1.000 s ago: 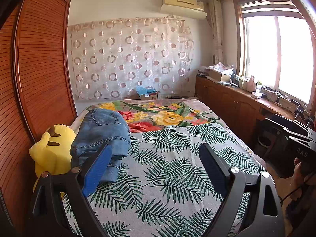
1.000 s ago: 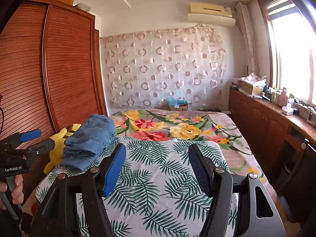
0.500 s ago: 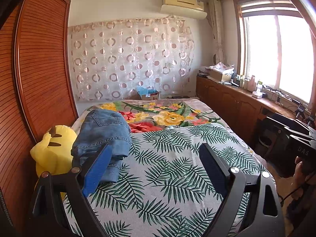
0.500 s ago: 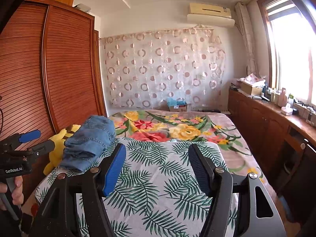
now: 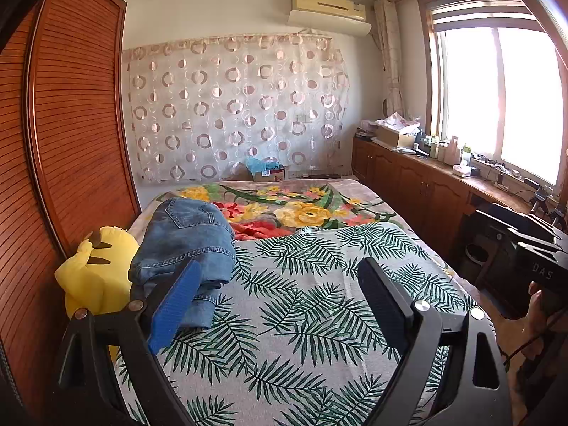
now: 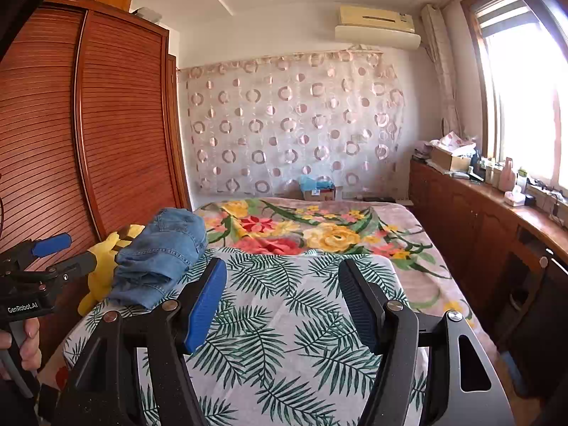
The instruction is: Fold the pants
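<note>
Blue denim pants (image 5: 184, 241) lie folded in a thick bundle on the left side of the bed (image 5: 301, 305), on the palm-leaf sheet; they also show in the right wrist view (image 6: 159, 255). My left gripper (image 5: 280, 284) is open and empty, held above the near part of the bed, its left finger in front of the pants' near edge. My right gripper (image 6: 282, 284) is open and empty, above the sheet to the right of the pants. The left gripper also shows at the left edge of the right wrist view (image 6: 46, 255).
A yellow plush toy (image 5: 96, 277) sits at the bed's left edge against the slatted wooden wardrobe (image 5: 71, 142). A floral blanket (image 5: 284, 209) covers the far half of the bed. Wooden cabinets (image 5: 419, 188) with clutter run along the window wall on the right.
Almost nothing has changed; both views have shifted very slightly. The pants lie as before and both grippers stay open.
</note>
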A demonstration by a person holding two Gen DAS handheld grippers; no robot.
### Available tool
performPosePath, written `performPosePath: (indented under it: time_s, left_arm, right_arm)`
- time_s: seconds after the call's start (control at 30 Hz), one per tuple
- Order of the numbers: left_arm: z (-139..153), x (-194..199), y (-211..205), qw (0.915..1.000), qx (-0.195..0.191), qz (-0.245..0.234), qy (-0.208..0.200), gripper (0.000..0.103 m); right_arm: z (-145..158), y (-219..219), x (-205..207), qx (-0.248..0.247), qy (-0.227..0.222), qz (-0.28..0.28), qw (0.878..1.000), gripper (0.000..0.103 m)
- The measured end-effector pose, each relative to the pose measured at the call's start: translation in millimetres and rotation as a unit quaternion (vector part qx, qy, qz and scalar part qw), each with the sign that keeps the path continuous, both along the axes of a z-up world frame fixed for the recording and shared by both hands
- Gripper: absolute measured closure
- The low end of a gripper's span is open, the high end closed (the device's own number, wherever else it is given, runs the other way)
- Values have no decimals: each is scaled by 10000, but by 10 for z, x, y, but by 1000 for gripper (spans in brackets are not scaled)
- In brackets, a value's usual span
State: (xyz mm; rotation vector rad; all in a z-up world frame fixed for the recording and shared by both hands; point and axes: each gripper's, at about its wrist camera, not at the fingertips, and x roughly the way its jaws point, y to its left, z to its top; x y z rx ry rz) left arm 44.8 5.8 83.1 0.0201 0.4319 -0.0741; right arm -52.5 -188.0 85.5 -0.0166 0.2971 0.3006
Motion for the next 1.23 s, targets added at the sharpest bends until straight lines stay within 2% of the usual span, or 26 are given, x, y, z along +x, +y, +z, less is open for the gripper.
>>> performPosePath:
  time_s: [1.23]
  left_arm:
    - [-19,-7,-4,10000,4,-5,2,12]
  right_arm:
    - [-10,-28,4,2,-15,14,10000,36]
